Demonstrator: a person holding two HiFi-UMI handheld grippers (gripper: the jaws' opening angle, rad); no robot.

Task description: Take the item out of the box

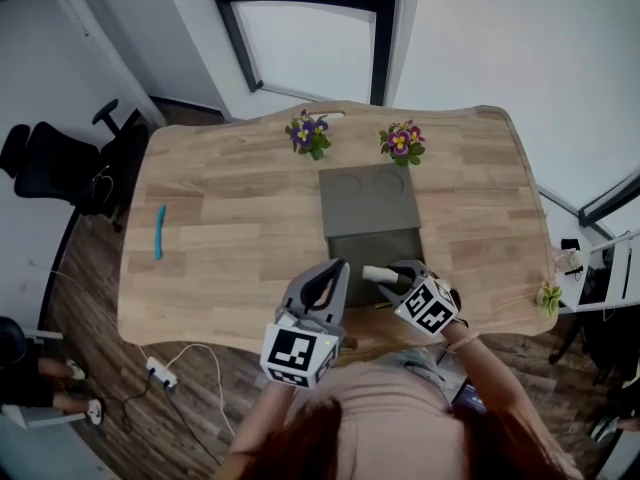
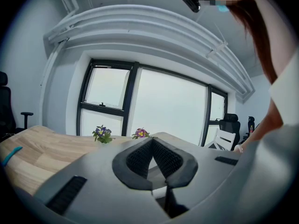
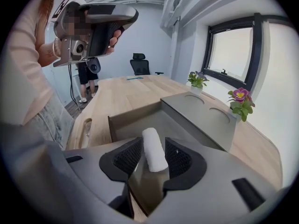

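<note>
1. At the near edge of the wooden table [image 1: 230, 208], the grey box [image 3: 135, 120] stands open. Its lid [image 3: 201, 107] lies flat beyond it, toward two small flowering plants [image 1: 308, 134] [image 1: 402, 142]
2. Over the box, the right gripper [image 3: 153, 140] tilts downward with its jaws wide. The white roll [image 3: 154, 153] sits between the pads, which do not visibly squeeze it
3. By the box's near left corner, the left gripper [image 2: 152, 141] hovers with its jaws closed together and nothing between them
</note>
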